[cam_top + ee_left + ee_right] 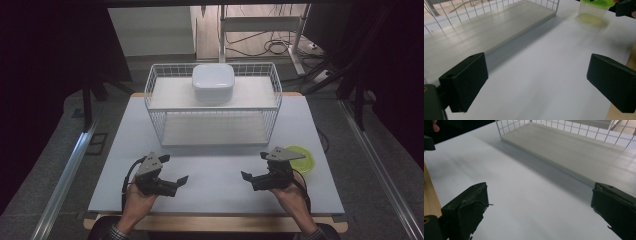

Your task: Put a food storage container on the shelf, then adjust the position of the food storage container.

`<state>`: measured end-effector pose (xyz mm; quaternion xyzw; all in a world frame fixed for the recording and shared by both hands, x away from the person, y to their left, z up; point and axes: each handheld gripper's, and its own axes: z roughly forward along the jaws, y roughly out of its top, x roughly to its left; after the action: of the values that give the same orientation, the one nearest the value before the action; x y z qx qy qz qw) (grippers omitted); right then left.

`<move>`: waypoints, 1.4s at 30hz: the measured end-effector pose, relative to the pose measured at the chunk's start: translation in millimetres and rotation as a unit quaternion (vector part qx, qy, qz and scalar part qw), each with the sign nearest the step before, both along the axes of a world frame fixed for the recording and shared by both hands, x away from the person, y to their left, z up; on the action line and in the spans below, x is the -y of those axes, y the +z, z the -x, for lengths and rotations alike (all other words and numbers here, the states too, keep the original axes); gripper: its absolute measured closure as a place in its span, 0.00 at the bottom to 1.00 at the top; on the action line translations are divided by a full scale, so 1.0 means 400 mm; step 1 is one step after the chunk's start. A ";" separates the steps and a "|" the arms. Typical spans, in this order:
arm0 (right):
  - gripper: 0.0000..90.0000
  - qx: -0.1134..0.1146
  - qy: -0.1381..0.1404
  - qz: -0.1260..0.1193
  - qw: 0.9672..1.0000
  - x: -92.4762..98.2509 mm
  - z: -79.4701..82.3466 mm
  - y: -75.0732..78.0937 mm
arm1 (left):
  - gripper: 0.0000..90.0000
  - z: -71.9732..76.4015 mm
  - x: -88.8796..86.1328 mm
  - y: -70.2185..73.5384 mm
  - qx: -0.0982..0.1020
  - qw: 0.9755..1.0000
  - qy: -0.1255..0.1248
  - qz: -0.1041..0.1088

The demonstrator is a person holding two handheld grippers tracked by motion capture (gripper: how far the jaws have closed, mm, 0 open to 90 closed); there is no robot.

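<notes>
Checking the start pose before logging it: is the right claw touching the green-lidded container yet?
Cannot tell. In the high view the right claw points away from the green-lidded container, but the gripper's body overlaps the container's near edge, hiding any gap.

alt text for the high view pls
Two hands hold an open left hand-held gripper and right hand-held gripper over a white table. Behind stands a wire rack with a white box on top; a green-lidded tub sits right.

Black hand-held gripper point(175, 171) pair, grey triangular top plates, black cables, plaid cuffs
</notes>
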<state>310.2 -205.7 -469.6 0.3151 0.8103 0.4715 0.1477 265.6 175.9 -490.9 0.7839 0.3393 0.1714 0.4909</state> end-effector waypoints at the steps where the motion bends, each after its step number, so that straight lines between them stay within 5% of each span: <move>1: 0.02 -0.003 0.000 0.004 1.000 -0.002 0.004 -0.006 | 0.04 0.003 0.001 -0.005 -0.003 1.000 0.000 0.000; 9: 0.02 -0.015 0.003 0.029 0.999 -0.001 0.010 -0.039 | 0.03 0.022 0.004 -0.037 -0.016 1.000 0.001 -0.017; 22: 0.01 -0.025 -0.051 0.044 0.997 0.040 -0.020 -0.036 | 0.03 0.017 -0.001 -0.044 -0.015 1.000 0.006 -0.022; 32: 0.50 -0.040 -0.108 0.019 0.993 0.120 -0.036 0.001 | 0.03 0.014 -0.003 -0.048 -0.017 1.000 0.006 -0.025; 37: 0.77 -0.021 -0.153 0.038 0.987 0.184 -0.049 0.018 | 0.03 0.013 -0.002 -0.051 -0.021 0.999 0.006 -0.024; 42: 0.95 -0.020 -0.194 0.028 0.980 0.260 -0.065 0.029 | 0.04 0.011 -0.003 -0.053 -0.023 0.999 0.006 -0.023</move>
<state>336.2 -309.8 -458.2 0.4719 0.7493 0.4045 0.2287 261.2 177.2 -512.0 0.7969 0.3512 0.1637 0.4634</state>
